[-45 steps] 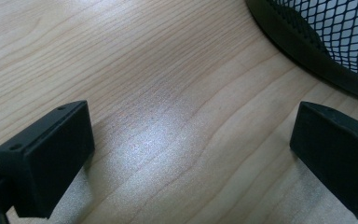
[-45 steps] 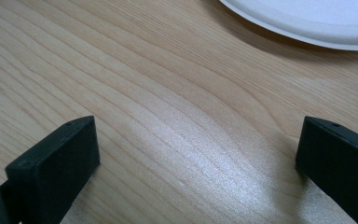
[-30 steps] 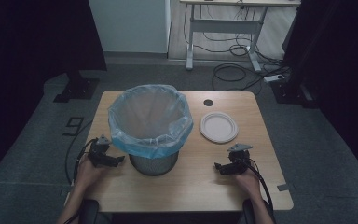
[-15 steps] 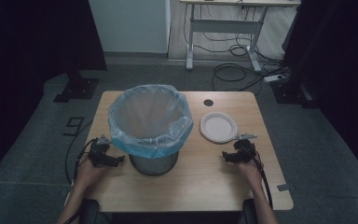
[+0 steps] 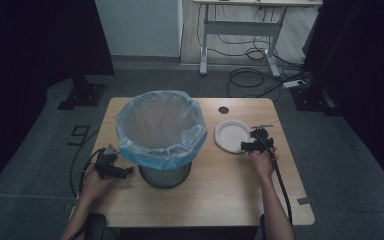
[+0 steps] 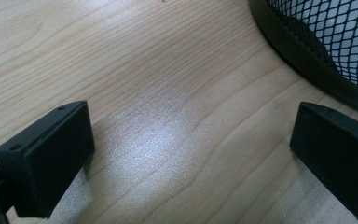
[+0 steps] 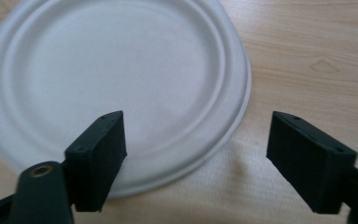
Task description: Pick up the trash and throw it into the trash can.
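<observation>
Two black jaws of your right gripper [image 7: 193, 161] stand apart and have just been closing; the rim of the round white paper plate [image 7: 121, 79] passes between them, one jaw over the plate's near part and the other over bare wood, and neither pad presses on it. From the high view, your right gripper [image 5: 247, 145] sits at the plate's [image 5: 230, 135] right edge, your right hand [image 5: 262, 162] behind it with the cable trailing back along your forearm. That plate lies flat on the light wooden table [image 5: 230, 195], just beside the black mesh waste bin lined with a pale blue plastic bag [image 5: 161, 131]. Your left gripper [image 6: 191, 154] is wide open with nothing between its jaws, low over the table near the bin's base [image 6: 307, 51]. In the high view it [image 5: 122, 171] rests left of the bin.
</observation>
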`<state>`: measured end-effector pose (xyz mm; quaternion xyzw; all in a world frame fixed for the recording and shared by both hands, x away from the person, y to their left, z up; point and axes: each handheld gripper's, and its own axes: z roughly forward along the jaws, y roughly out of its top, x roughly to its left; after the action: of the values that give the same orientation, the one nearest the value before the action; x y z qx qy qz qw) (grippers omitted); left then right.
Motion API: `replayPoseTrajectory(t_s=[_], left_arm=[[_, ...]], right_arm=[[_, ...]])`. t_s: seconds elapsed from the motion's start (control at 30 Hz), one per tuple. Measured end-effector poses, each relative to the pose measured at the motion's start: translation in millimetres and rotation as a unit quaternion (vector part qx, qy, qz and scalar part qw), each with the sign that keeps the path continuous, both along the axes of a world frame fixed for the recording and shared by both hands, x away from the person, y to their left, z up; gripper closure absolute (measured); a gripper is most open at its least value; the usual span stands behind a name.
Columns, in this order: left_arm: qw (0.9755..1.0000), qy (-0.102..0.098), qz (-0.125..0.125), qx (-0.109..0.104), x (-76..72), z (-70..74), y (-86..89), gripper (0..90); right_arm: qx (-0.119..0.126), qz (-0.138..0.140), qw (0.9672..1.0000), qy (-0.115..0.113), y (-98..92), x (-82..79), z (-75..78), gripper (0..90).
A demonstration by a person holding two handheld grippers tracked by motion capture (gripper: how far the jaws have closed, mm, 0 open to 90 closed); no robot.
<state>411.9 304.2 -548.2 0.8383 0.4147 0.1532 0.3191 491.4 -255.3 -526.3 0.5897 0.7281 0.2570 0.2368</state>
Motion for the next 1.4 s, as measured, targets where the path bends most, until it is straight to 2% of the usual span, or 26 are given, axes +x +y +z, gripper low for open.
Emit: replayPoseTrajectory(t_s=[0.07, 0.17, 0.2, 0.23, 0.27, 0.3, 0.33, 0.43, 0.67, 0.8, 0.87, 1.1, 1.2, 1.27, 1.33, 1.37, 1.4], left_arm=[[1.0, 0.0, 0.0, 0.0, 0.0, 0.0, 0.0, 0.0], [1.0, 0.0, 0.0, 0.0, 0.0, 0.0, 0.0, 0.0], [1.0, 0.0, 0.0, 0.0, 0.0, 0.0, 0.0, 0.0], [1.0, 0.0, 0.0, 0.0, 0.0, 0.0, 0.0, 0.0], [1.0, 0.0, 0.0, 0.0, 0.0, 0.0, 0.0, 0.0], [1.0, 0.0, 0.0, 0.0, 0.0, 0.0, 0.0, 0.0], [1.0, 0.0, 0.0, 0.0, 0.0, 0.0, 0.0, 0.0], [1.0, 0.0, 0.0, 0.0, 0.0, 0.0, 0.0, 0.0], [1.0, 0.0, 0.0, 0.0, 0.0, 0.0, 0.0, 0.0], [1.0, 0.0, 0.0, 0.0, 0.0, 0.0, 0.0, 0.0], [1.0, 0.0, 0.0, 0.0, 0.0, 0.0, -0.1, 0.0], [1.0, 0.0, 0.0, 0.0, 0.0, 0.0, 0.0, 0.0], [1.0, 0.0, 0.0, 0.0, 0.0, 0.0, 0.0, 0.0], [1.0, 0.0, 0.0, 0.0, 0.0, 0.0, -0.1, 0.0], [1.0, 0.0, 0.0, 0.0, 0.0, 0.0, -0.1, 0.0], [1.0, 0.0, 0.0, 0.0, 0.0, 0.0, -0.1, 0.0], [1.0, 0.0, 0.0, 0.0, 0.0, 0.0, -0.1, 0.0]], right_arm=[[-0.009, -0.013, 0.9998, 0.01, 0.6, 6.3, -5.3, 27.4], [-0.004, -0.02, 0.9997, 0.015, -1.4, 7.9, -9.5, 31.0], [0.022, -0.027, 0.9992, 0.02, -4.3, 7.6, -10.5, 39.0], [0.03, -0.021, 0.9991, 0.021, -5.0, 7.0, -10.2, 44.6], [0.03, -0.021, 0.9991, 0.021, -5.0, 7.0, -10.2, 44.6], [0.03, -0.012, 0.9992, 0.023, -5.1, 5.6, -8.9, 51.6], [0.03, -0.012, 0.9992, 0.023, -5.1, 5.6, -8.9, 51.6], [0.024, 0.012, 0.9992, 0.031, -5.8, 2.2, -6.1, 63.4], [0.027, 0.041, 0.9981, 0.037, -10.1, -2.9, -4.4, 65.4], [0.041, 0.054, 0.997, 0.037, -13.5, -6.6, -0.2, 67.7], [0.055, 0.07, 0.9955, 0.031, -13.2, -9.5, 7.3, 69.7], [0.063, 0.101, 0.9927, 0.017, -11.6, -17.7, 27.5, 72.3], [0.066, 0.103, 0.9923, 0.016, -13.7, -20.2, 32.2, 72.6], [0.065, 0.106, 0.9921, 0.017, -16.0, -22.6, 40.3, 76.6], [0.067, 0.11, 0.9916, 0.012, -16.7, -23.5, 45.3, 76.2], [0.067, 0.117, 0.9908, 0.008, -15.7, -25.1, 54.1, 76.4], [0.067, 0.117, 0.9908, 0.008, -15.7, -25.1, 54.1, 76.4]])
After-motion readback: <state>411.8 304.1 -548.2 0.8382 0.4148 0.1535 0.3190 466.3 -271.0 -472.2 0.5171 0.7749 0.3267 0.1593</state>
